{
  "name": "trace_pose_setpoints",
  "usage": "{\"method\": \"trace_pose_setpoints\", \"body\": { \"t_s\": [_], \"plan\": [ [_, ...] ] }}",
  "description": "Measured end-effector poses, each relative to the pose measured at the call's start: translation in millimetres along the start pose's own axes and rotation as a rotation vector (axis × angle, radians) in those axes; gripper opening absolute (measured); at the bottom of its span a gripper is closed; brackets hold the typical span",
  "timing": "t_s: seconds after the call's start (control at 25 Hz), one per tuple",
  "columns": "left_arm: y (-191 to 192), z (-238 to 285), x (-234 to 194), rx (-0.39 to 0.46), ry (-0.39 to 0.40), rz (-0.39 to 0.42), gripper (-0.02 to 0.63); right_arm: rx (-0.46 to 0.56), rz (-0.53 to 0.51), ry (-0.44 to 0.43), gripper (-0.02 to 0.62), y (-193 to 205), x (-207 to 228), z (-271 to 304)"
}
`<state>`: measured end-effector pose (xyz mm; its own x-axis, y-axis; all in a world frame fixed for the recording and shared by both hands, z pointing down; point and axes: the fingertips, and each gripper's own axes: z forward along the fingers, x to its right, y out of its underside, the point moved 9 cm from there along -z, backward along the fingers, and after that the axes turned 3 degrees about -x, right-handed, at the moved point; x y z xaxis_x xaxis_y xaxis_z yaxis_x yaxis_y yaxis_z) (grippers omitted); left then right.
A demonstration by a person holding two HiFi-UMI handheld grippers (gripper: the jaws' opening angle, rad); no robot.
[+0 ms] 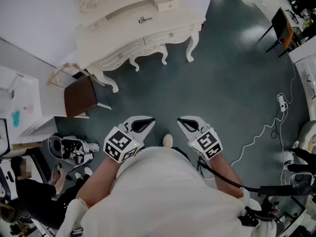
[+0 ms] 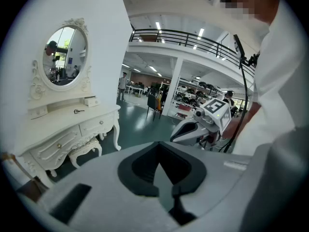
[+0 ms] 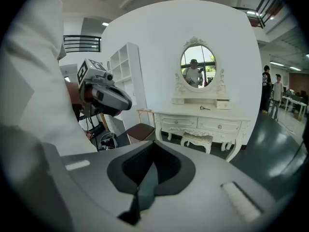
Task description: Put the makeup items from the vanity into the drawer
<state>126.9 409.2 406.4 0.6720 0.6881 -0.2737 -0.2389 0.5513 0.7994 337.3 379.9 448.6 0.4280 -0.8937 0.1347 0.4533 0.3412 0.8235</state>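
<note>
The cream vanity stands across the floor from me, its drawers closed. On its top lies a small dark makeup item, with a little cream box behind it. The same vanity and dark item show in the right gripper view, under an oval mirror. My left gripper and right gripper are held side by side close to my body, far from the vanity. Both are shut with nothing between the jaws. The left gripper view also shows the vanity.
A cushioned stool is tucked under the vanity. A brown-seated chair stands left of it by a white shelf unit. A white cable snakes over the floor at right. Gear and a seated person are at lower left.
</note>
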Motion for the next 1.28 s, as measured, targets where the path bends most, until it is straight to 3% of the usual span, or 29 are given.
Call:
{"method": "trace_pose_setpoints", "body": {
  "t_s": [0.2,0.72,0.88,0.96,1.04,1.28],
  "plan": [
    [-6.4,0.7,-3.4,-0.017,0.014,0.042,-0.002,0.022,0.010,0.002,0.000,-8.5,-2.5,6.6],
    [12.3,-30.2,-28.0,0.064,-0.075,-0.062,-0.001,0.006,-0.032,-0.064,0.000,-25.0,1.2,38.2],
    [7.6,-29.3,-67.9,0.064,-0.068,-0.073,-0.001,0.012,-0.046,-0.049,0.003,-44.2,20.0,67.5],
    [4.8,-26.0,-94.7,0.060,-0.046,-0.068,0.000,0.005,-0.041,-0.039,0.049,-55.5,30.6,87.7],
    [-0.1,-20.5,-126.7,0.059,-0.020,-0.053,0.000,-0.008,-0.037,-0.019,0.054,-68.7,44.5,108.8],
    [-50.1,-16.8,-218.7,0.091,0.045,-0.002,0.015,-0.043,-0.043,0.067,0.040,-131.5,90.3,159.5]
  ]
}}
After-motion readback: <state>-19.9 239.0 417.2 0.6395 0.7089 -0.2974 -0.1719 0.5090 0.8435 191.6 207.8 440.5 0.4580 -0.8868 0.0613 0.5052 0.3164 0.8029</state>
